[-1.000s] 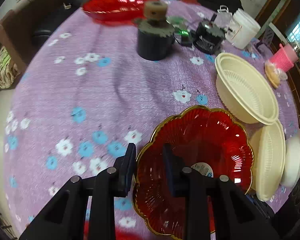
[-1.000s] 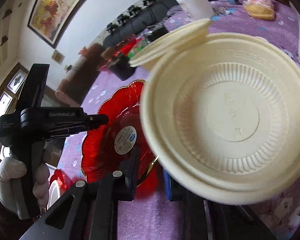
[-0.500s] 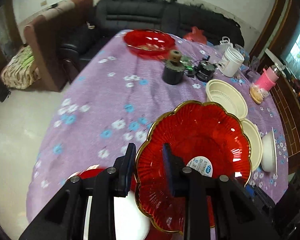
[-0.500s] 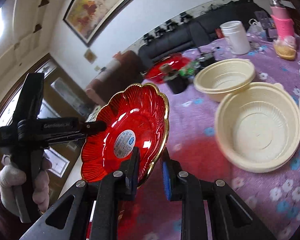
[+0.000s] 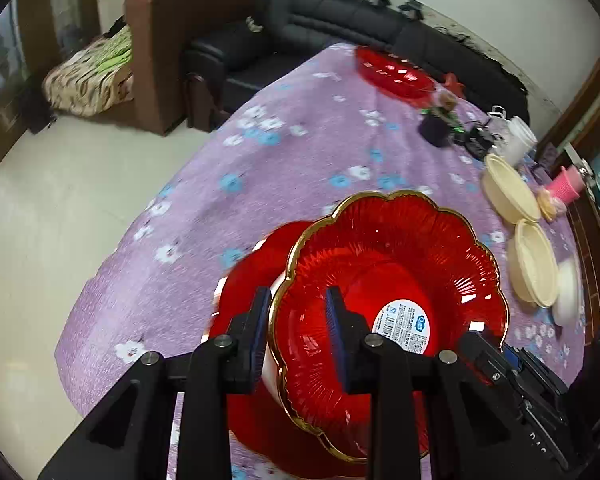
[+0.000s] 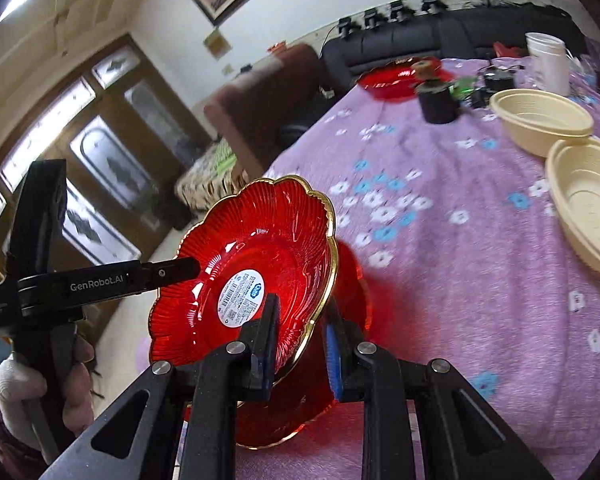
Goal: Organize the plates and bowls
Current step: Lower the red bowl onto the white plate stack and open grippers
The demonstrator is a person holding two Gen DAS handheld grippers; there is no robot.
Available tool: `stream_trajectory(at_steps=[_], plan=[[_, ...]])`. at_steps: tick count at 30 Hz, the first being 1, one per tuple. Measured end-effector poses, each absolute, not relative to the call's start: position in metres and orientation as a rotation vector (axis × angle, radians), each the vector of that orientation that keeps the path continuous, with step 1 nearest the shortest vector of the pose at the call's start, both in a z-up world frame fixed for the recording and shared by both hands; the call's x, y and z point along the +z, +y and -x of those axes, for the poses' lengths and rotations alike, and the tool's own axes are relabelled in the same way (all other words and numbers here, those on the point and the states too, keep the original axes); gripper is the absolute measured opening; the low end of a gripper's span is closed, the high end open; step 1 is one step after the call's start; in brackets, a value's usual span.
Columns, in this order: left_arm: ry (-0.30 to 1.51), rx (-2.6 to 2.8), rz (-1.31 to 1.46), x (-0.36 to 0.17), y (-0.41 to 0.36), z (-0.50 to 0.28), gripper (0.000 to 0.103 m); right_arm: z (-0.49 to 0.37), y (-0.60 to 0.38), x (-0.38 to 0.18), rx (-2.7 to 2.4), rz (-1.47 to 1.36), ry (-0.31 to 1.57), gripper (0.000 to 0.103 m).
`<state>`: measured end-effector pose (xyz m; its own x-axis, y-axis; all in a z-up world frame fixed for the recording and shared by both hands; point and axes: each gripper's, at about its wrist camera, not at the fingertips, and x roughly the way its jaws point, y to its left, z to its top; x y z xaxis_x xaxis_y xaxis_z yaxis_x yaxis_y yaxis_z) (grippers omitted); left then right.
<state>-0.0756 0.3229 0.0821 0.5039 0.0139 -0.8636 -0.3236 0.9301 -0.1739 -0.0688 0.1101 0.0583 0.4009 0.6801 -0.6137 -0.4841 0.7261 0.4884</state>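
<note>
Above another red plate (image 5: 252, 276), both grippers hold the red gold-rimmed plate (image 5: 396, 264).

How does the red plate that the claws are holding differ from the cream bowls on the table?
The red plate is glossy, see-through and scalloped with a gold rim; the cream bowls are matte, opaque and round-rimmed. The plate is tilted in the air, gripped by both claws; the bowls rest upright on the tablecloth. Both have ribbed insides.

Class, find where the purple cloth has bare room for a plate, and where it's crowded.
Free: the wide purple cloth between its left edge, the far red bowl and the black pot. Crowded: the right side with cream bowls and white tub, and the near edge under the gold-rimmed plate.
</note>
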Motion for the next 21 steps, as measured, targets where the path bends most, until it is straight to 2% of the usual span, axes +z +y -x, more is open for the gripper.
stream_trajectory(at_steps=[8,13,15,17,21], plan=[[1.026,0.221,0.342,0.063,0.335,0.08,0.027,0.067,0.14,0.042,0.704,-0.127,0.939,0.025],[1.017,0.215,0.319,0.063,0.33,0.079,0.035,0.069,0.14,0.044,0.675,-0.104,0.923,0.027],[1.0,0.215,0.317,0.066,0.331,0.081,0.043,0.074,0.142,0.046,0.667,-0.079,0.906,0.032],[0.986,0.214,0.331,0.071,0.333,0.085,0.046,0.078,0.143,0.05,0.656,-0.046,0.885,0.034],[0.951,0.215,0.361,0.082,0.34,0.1,0.05,0.083,0.138,0.057,0.651,-0.04,0.85,0.047]])
